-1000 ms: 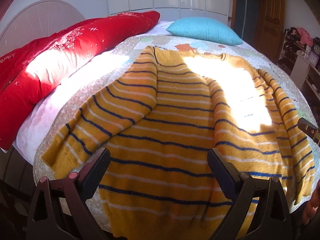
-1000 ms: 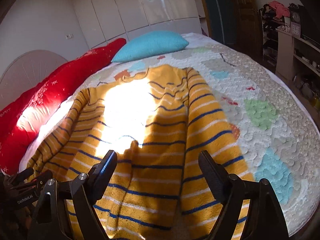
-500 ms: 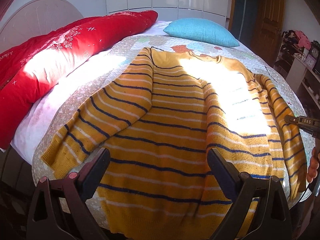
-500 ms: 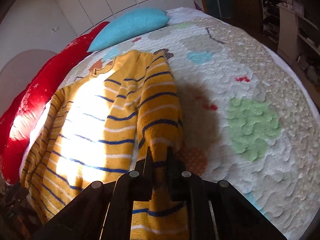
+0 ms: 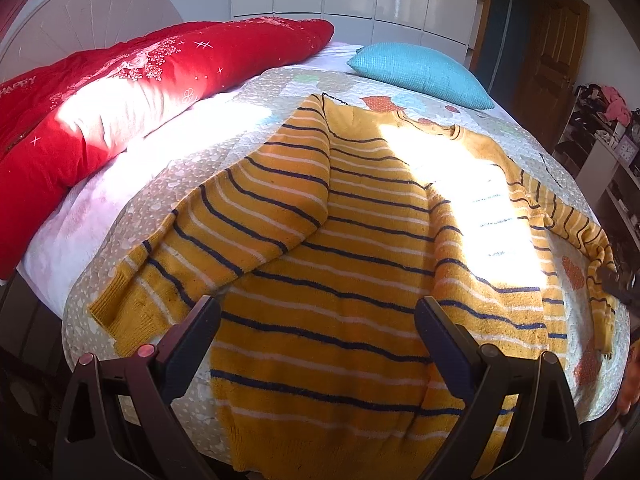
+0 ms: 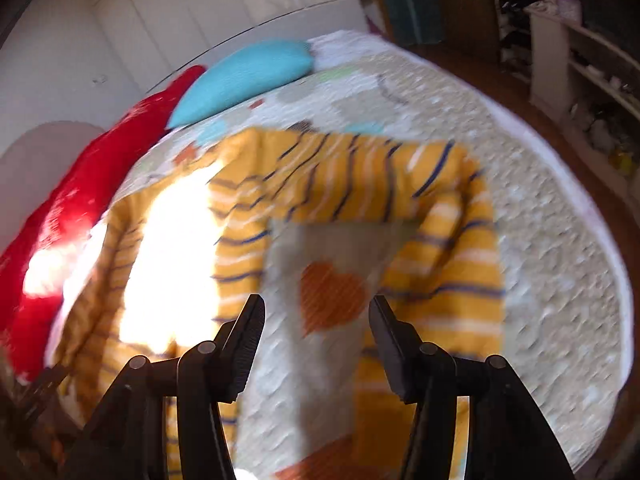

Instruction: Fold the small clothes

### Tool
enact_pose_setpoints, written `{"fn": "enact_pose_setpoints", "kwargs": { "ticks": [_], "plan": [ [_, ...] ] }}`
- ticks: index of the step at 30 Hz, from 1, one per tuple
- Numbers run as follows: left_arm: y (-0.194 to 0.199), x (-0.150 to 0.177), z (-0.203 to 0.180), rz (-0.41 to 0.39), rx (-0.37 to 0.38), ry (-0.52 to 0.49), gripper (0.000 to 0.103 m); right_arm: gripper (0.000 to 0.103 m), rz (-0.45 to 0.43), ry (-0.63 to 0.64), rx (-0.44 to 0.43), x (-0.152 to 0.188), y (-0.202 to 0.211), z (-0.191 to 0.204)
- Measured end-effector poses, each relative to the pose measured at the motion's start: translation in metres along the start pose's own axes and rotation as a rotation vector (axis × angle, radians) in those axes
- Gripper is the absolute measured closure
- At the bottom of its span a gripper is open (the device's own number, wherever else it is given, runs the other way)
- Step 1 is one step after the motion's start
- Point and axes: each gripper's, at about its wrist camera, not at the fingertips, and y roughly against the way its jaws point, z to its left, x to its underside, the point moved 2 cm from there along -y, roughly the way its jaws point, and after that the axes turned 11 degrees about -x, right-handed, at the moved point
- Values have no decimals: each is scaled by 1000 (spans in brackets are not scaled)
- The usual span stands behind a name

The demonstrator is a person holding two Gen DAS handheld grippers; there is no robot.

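A yellow sweater (image 5: 360, 248) with dark blue and white stripes lies spread on the quilted bed cover (image 5: 168, 184). Its left sleeve (image 5: 224, 240) slants toward the near left edge. Its right sleeve (image 6: 448, 240) now lies pulled out to the side and bent, with bare quilt between it and the body. My left gripper (image 5: 316, 332) is open above the sweater's hem, holding nothing. My right gripper (image 6: 316, 320) is open and empty over the quilt beside the right sleeve; its view is blurred. Its tip (image 5: 618, 286) shows at the right of the left wrist view.
A red duvet (image 5: 120, 92) lies along the left side of the bed. A teal pillow (image 5: 420, 68) sits at the far end. A white headboard (image 5: 92, 20) stands at left. Shelves with clutter (image 6: 580, 60) and a wooden door (image 5: 556, 52) are on the right.
My right gripper was shut on the right sleeve half a second ago; it has pulled the sleeve out sideways and opened, letting it go. The left gripper stayed open over the hem.
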Motion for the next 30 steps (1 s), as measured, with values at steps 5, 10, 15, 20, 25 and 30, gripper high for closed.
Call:
{"fn": "enact_pose_setpoints", "kwargs": {
  "ticks": [5, 10, 15, 20, 25, 30],
  "plan": [
    [4, 0, 9, 0, 10, 23, 6, 45, 94, 69, -52, 74, -30, 46],
    [9, -15, 44, -22, -11, 68, 6, 94, 106, 123, -116, 90, -31, 74],
    [-5, -31, 108, -31, -122, 116, 6, 102, 50, 21, 39, 85, 9, 25],
    [-46, -26, 154, 40, -152, 157, 6, 101, 19, -18, 165, 90, 43, -5],
    [-82, -21, 154, 92, -94, 102, 6, 101, -5, -2, 148, 83, 47, 7],
    [-92, -24, 133, 100, -21, 10, 45, 101, 41, 71, 153, 82, 14, 41]
  ]
}}
